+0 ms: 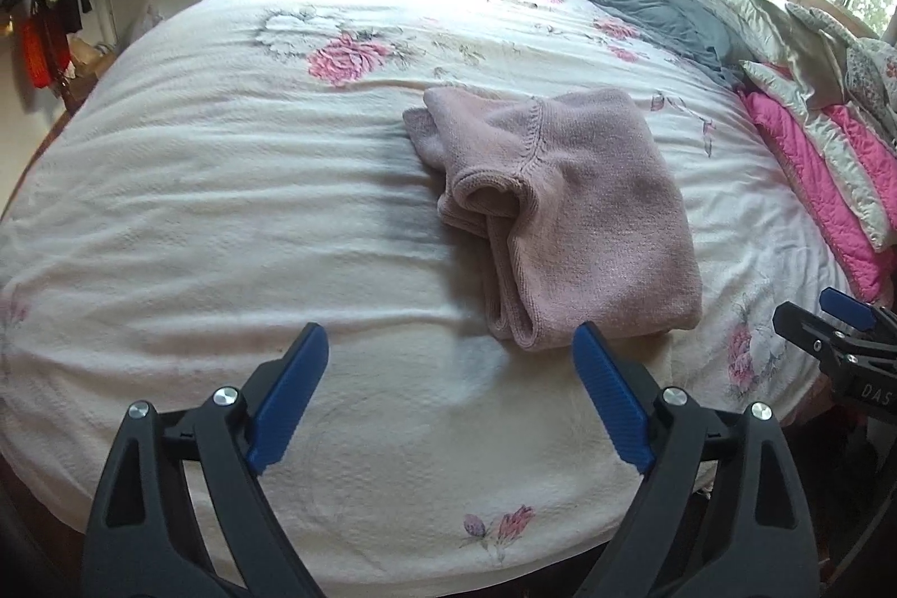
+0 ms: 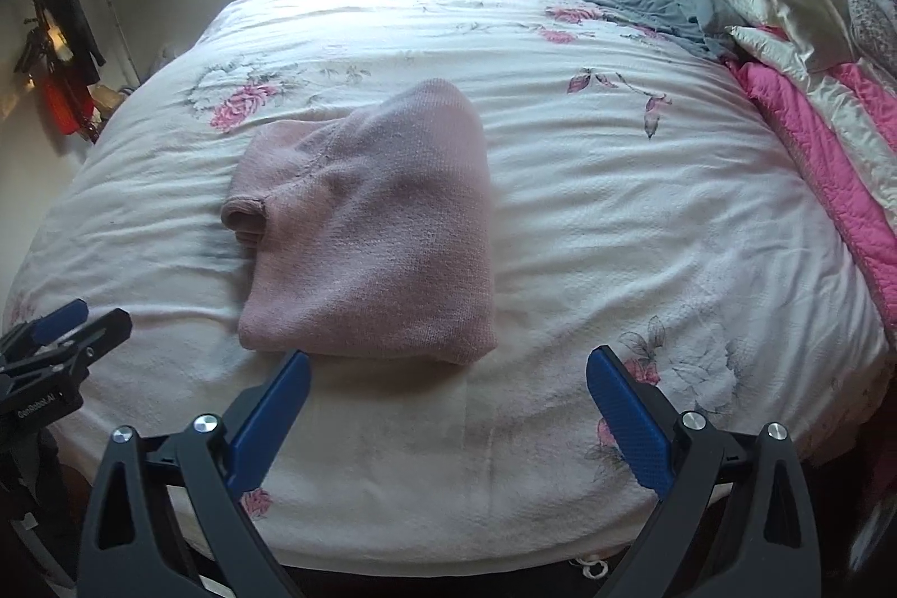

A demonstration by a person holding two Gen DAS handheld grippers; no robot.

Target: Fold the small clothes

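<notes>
A folded pink sweater [image 1: 566, 211] lies on the bed [image 1: 224, 205], on its floral cover. The left gripper [image 1: 451, 343] and right gripper [image 2: 448, 368] hover over the near edge, fingers spread apart and empty. The left wrist view shows the sweater's rolled cuff and stacked layers; the right wrist view shows its smooth folded face [image 2: 375, 233].

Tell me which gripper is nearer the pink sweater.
Roughly equal, the right perhaps slightly nearer. The right gripper hangs open just short of the sweater's near edge, centred on it. The left gripper is also open just short of it, offset toward its left side.
</notes>
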